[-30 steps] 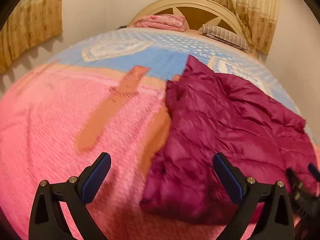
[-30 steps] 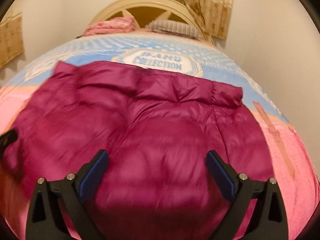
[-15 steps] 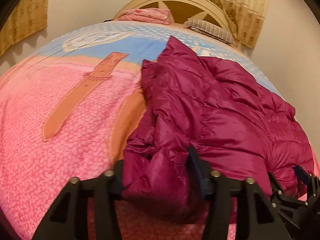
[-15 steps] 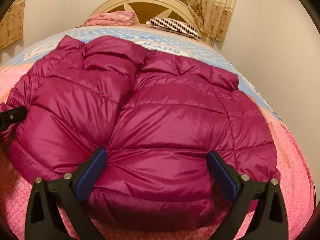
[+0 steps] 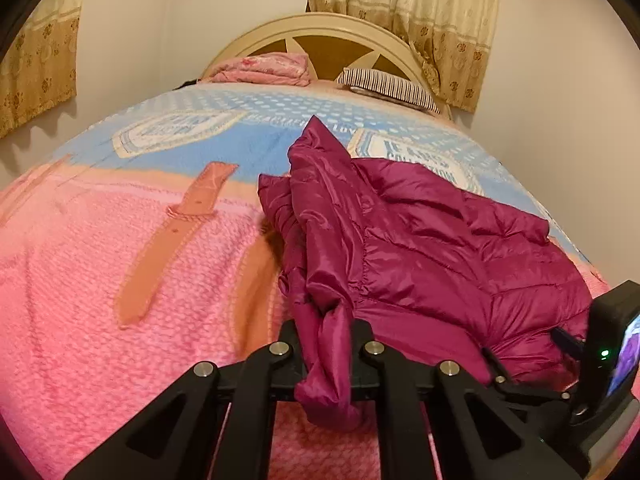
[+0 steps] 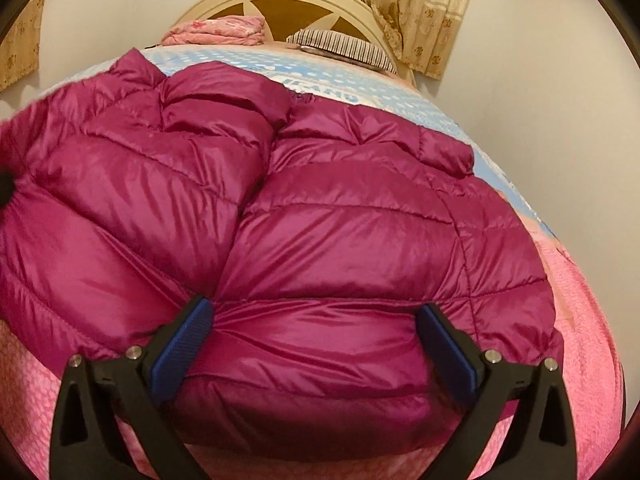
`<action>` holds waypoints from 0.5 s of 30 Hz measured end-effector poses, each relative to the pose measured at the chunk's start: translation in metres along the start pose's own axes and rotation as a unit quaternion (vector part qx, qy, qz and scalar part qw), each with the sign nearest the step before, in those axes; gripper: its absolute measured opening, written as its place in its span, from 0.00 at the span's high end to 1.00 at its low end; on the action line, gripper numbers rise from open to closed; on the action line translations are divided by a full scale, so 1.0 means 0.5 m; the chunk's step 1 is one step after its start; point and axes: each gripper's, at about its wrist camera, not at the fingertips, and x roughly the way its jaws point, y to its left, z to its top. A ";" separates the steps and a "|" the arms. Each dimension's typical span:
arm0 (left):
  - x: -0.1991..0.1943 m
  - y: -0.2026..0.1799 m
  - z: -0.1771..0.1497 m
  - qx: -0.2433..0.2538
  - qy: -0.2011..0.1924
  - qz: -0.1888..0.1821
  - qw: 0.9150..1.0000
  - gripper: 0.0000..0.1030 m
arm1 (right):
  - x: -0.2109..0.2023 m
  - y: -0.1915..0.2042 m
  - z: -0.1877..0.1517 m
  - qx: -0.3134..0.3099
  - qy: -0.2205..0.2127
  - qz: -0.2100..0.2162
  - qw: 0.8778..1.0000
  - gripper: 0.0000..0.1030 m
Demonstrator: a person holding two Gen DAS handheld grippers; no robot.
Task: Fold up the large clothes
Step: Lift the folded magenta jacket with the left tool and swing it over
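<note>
Pinching one magenta jacket point(image 5: 432, 248): left tongs point(image 5: 326, 344) clamped, right tongs point(image 6: 316, 344) wide; two pillows.

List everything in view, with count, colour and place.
jacket: one, magenta, spread on the bed
blanket: one, pink and blue, covering the bed
folded bedding: one pile, pink, by the headboard
pillow: one, striped, by the headboard
headboard: one, cream, far end
curtains: beige, on the wall
left tongs: black, closed on the jacket's edge
right tongs: black with blue pads, open over the jacket's hem
</note>
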 end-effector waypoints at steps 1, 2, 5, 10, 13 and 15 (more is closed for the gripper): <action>-0.008 0.007 0.001 0.000 -0.003 0.003 1.000 0.94 | -0.004 0.009 0.000 -0.001 -0.001 0.002 1.000 0.00; -0.016 0.016 0.001 -0.002 -0.005 0.006 1.000 0.94 | -0.009 0.016 -0.001 0.001 -0.002 0.008 1.000 0.00; -0.035 0.047 0.002 -0.010 -0.009 0.019 1.000 0.94 | -0.021 0.047 -0.002 -0.005 -0.007 0.018 1.000 0.00; -0.054 0.063 0.032 -0.001 -0.016 0.040 0.999 0.94 | -0.050 0.100 0.001 -0.030 -0.021 0.051 0.998 0.00; -0.080 0.016 0.057 0.032 -0.045 0.044 0.998 0.94 | -0.088 0.047 0.001 -0.023 -0.022 0.107 0.994 0.02; -0.100 -0.038 0.080 0.064 -0.071 0.038 0.995 0.94 | -0.111 -0.018 -0.002 -0.006 -0.032 0.109 0.993 0.01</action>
